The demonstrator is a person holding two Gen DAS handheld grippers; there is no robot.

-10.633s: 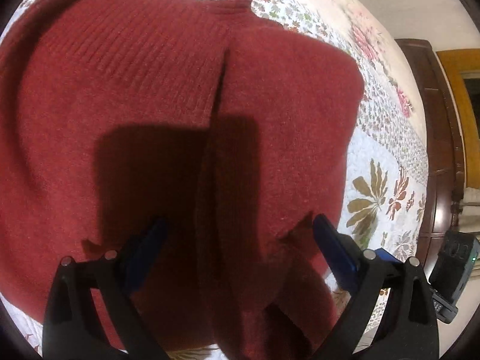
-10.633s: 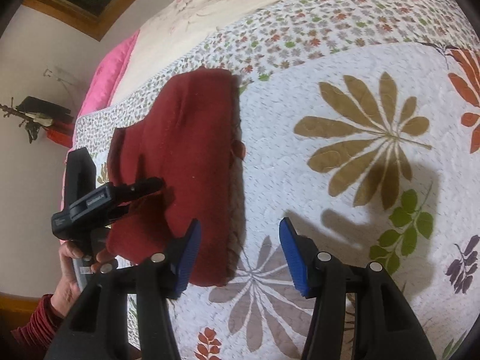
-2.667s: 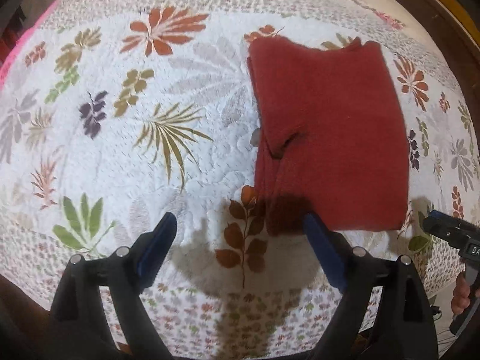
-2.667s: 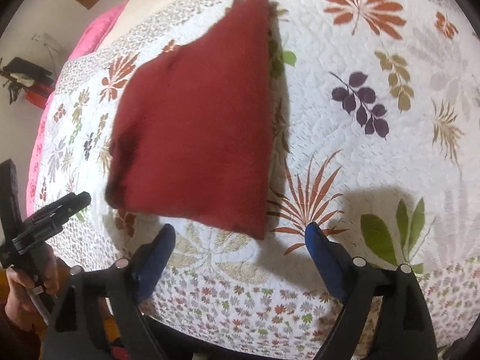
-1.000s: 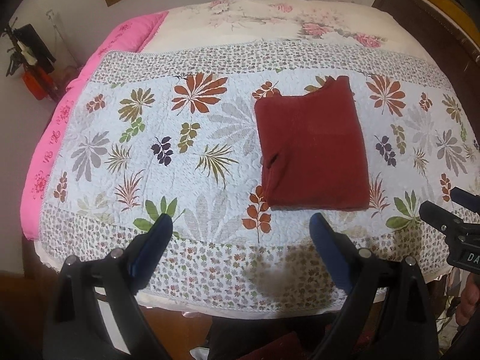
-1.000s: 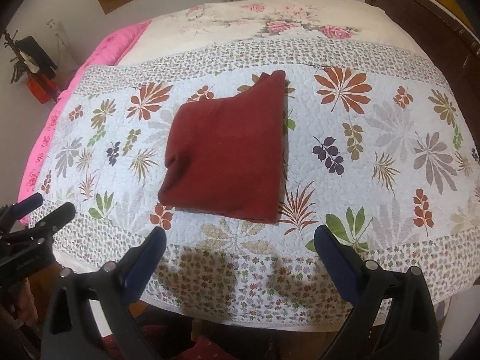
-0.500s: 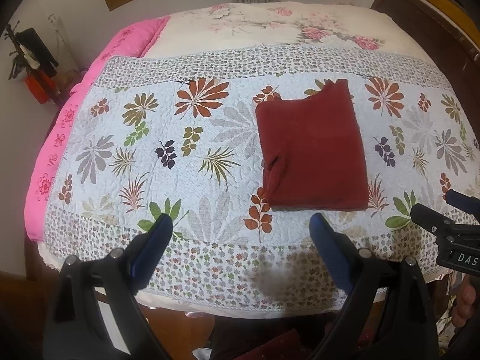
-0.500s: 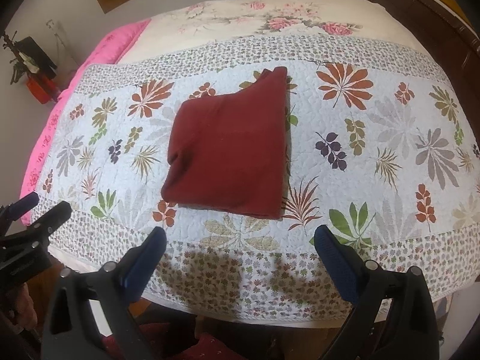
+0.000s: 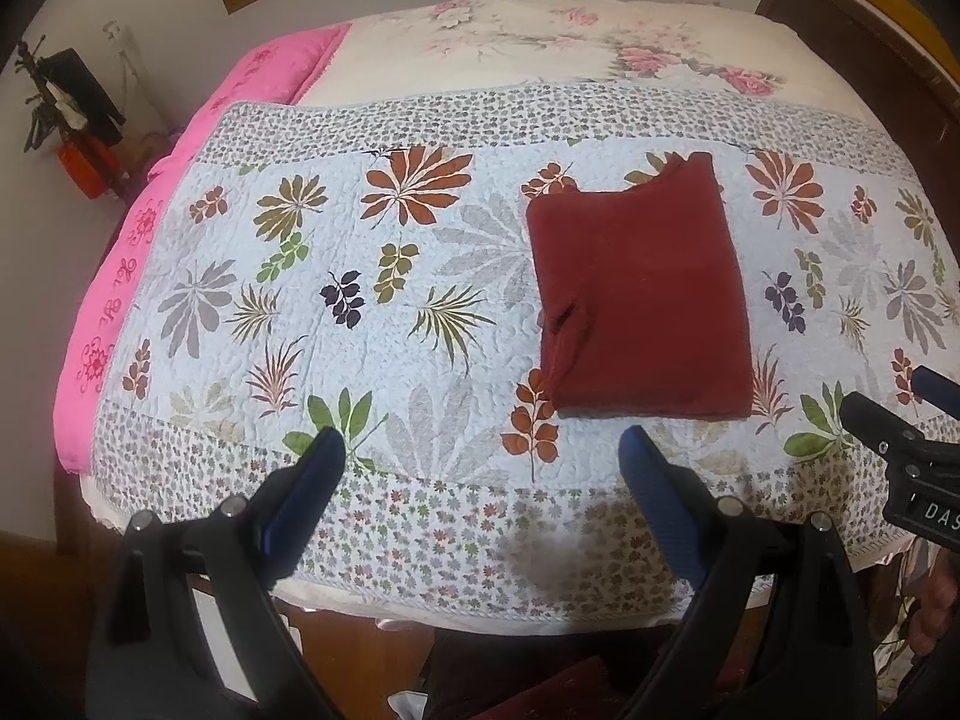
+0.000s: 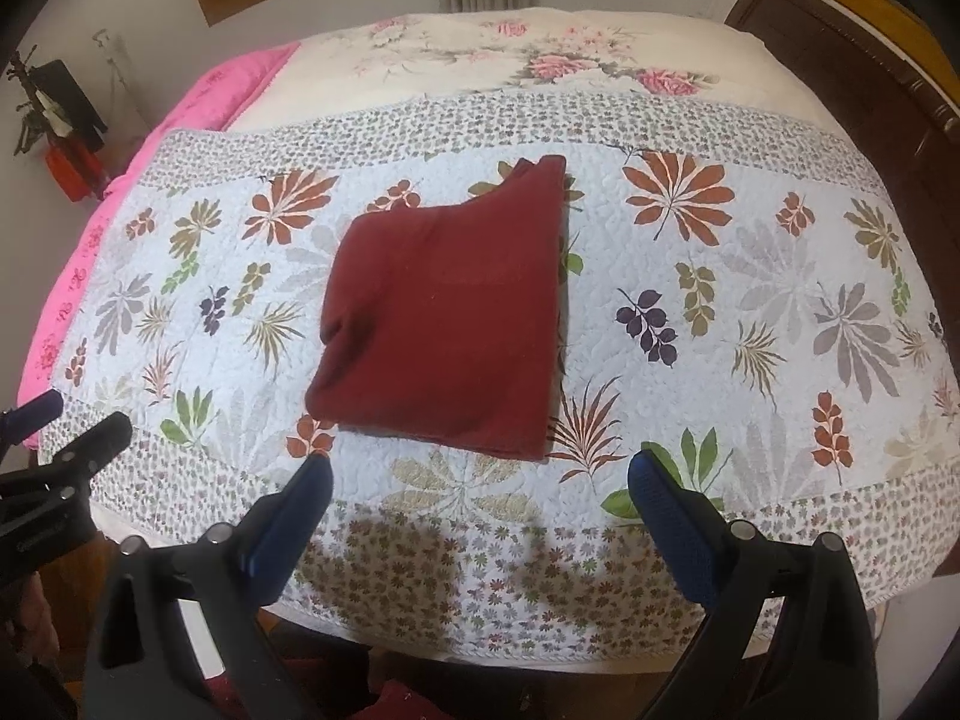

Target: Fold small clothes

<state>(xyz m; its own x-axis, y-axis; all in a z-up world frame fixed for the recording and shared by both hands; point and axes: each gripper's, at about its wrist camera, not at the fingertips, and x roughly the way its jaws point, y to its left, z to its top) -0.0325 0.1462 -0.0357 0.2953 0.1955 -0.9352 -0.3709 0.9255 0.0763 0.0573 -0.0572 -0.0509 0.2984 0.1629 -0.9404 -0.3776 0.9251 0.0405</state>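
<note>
A: Where do we stand with the red sweater [image 9: 642,294]?

B: It lies folded into a neat rectangle on the leaf-print quilt [image 9: 372,276] of the bed, near the front edge. We judge the folding step done.

A: And our tools?

B: The left tool [image 9: 480,468] and the right tool [image 10: 477,495] both hang spread wide and empty, well short of the sweater.

A: Next move?

B: Probably setting it aside or fetching another garment; nothing needs pinching now.

A: Any writing?

B: Only "DAS" on the right tool's body, cut off at the left view's edge.
</note>
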